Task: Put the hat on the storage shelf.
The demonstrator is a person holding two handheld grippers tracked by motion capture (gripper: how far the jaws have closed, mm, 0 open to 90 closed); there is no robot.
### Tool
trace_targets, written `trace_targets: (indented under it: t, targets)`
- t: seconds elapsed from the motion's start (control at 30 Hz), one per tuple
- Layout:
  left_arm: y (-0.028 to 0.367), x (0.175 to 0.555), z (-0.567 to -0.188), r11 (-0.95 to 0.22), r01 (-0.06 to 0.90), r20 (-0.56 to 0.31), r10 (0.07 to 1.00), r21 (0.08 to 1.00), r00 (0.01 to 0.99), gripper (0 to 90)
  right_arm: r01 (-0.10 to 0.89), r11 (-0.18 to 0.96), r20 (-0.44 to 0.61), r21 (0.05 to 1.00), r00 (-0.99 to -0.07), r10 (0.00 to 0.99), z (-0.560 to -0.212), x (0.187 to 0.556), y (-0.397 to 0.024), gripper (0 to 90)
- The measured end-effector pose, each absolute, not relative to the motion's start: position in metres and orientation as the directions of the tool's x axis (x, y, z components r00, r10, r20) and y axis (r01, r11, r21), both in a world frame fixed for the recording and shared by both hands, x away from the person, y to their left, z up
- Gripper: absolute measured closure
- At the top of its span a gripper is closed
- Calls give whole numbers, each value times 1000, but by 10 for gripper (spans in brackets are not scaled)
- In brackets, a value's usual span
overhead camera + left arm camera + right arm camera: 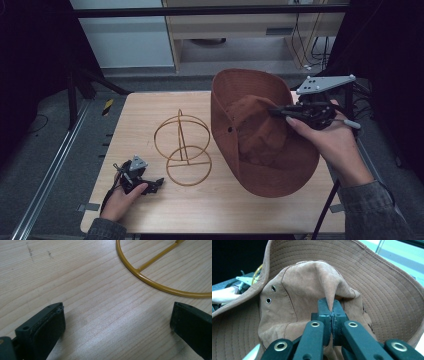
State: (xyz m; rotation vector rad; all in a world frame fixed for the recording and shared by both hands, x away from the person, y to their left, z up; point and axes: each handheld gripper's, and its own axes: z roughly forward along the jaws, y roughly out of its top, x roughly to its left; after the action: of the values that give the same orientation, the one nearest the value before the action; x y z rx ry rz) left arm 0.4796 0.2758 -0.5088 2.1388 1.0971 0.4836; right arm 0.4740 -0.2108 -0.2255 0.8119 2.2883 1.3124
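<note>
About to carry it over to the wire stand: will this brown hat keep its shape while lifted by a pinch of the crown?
Probably not. The brown hat looks like soft cloth: its crown puckers into a fold where the right gripper pinches it. The wide brim likely droops and swings. It seems light, so one pinch should hold.

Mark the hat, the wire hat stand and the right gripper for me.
brown bucket hat (280,165), high view, on the lower brim.
yellow wire hat stand (189,166), high view, on the base ring's crossbar.
right gripper (331,305), right gripper view, at the fingertips pinching the hat's crown.
</note>
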Motion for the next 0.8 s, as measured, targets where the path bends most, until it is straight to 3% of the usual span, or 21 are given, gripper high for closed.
trace_targets:
  t: [0.8]
  targets:
    - [276, 480, -509, -413, 566, 19, 819, 714, 574, 0, 184, 363, -77, 914, -798, 598, -194, 470, -139, 892]
